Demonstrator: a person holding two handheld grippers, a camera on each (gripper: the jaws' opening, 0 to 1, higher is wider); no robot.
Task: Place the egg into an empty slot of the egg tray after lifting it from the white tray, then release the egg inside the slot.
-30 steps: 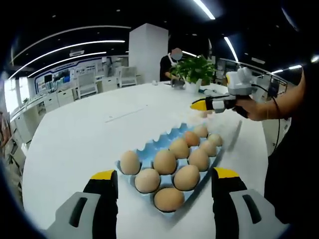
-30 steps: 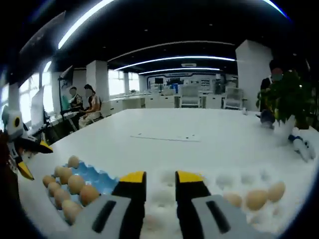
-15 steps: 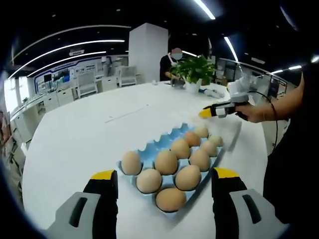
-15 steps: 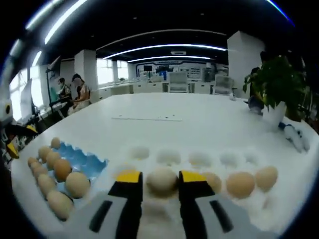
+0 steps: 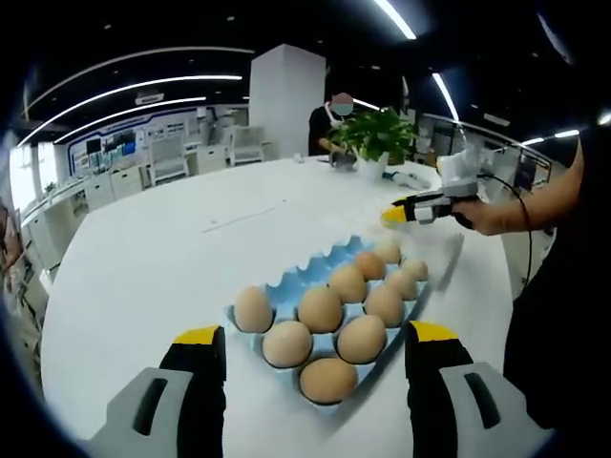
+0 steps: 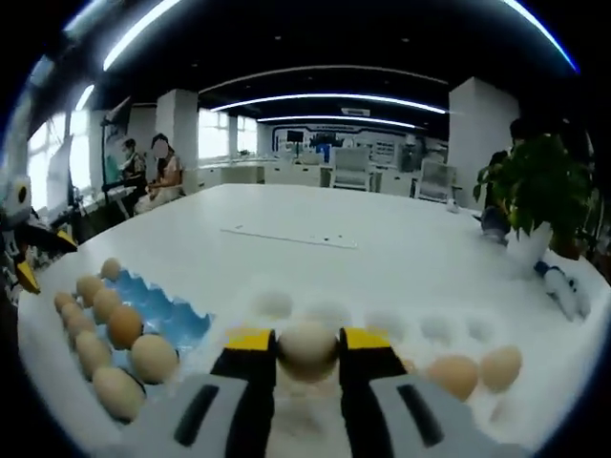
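Note:
A pale egg (image 6: 307, 346) sits between the yellow tips of my right gripper (image 6: 307, 342), which is shut on it just over the white tray (image 6: 382, 322). Two more brown eggs (image 6: 454, 375) lie in that tray's right-hand slots. The blue egg tray (image 6: 172, 320) lies to the left, its near rows filled with several eggs. In the left gripper view the blue egg tray (image 5: 291, 286) lies straight ahead and my left gripper (image 5: 315, 334) stands open around its near end. The right gripper (image 5: 420, 209) is held by a hand beyond the tray, at the right.
The big white round table (image 5: 143, 267) carries a paper strip (image 5: 243, 218) and a potted plant (image 5: 372, 134) at the far side. A person (image 5: 329, 119) stands behind the plant. The holder's arm (image 5: 535, 205) and dark body fill the right edge.
The right gripper came down over the white tray and now has an egg between its jaws. The left gripper and the blue tray have stayed where they were.

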